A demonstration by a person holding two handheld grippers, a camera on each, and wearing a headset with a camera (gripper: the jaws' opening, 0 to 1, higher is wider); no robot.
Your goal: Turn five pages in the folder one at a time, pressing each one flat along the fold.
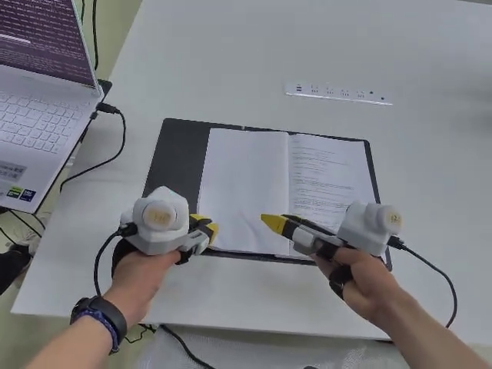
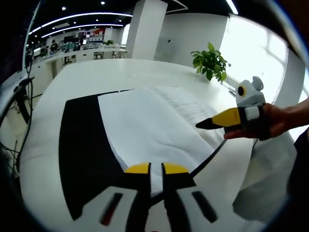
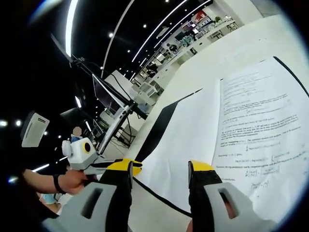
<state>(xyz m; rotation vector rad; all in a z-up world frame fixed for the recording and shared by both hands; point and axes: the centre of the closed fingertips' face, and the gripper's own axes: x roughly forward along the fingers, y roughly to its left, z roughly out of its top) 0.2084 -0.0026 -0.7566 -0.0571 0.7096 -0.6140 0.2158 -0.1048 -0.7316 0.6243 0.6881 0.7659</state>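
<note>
The folder lies open on the white table, near the centre of the head view, with a blank page on its left half, a printed page on its right half, and the fold running from 12 to 6 o'clock between them. The left gripper sits at the folder's 7 o'clock corner; in its own view its jaws are drawn almost together with only a thin slit between them, and I can make out nothing held. The right gripper hovers at the folder's 6 o'clock edge, just beside the lower end of the fold; its own view shows the jaws spread wide, with nothing between them.

Several things could go wrong from here. The printed sheets lie tight on one another, so a pinch at the edge may lift 2 pages instead of 1 and spoil the count of 5. The jaw tips are narrow, so a hard grip or a drag near a corner could crease or tear the paper. The table looks smooth, so a sweep across the fold might slide the whole folder toward the laptop at 10 o'clock unless the other gripper pins the cover. A light press may let the page spring back. The cable trailing from the right gripper at 4 o'clock could snag.
</note>
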